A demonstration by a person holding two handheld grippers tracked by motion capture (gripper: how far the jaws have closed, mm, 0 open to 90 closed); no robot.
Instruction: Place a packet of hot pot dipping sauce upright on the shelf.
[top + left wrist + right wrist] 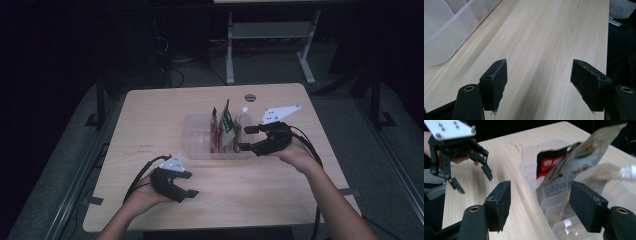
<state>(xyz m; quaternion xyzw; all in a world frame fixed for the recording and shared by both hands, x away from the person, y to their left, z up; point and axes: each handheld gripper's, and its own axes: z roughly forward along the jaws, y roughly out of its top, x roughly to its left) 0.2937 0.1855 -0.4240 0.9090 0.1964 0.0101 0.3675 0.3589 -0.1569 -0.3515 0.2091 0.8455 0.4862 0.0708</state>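
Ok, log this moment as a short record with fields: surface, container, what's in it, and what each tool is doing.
surface: light wooden table
container: clear plastic bin with dividers, near the table's middle
contents: food pouches standing upright: a red and black one, a green and white one, and a pale spouted pouch
left tool: open, holding nothing, over bare table on the person's side of the bin
right tool: open, holding nothing, at the bin's right end, its jaws either side of the pouches
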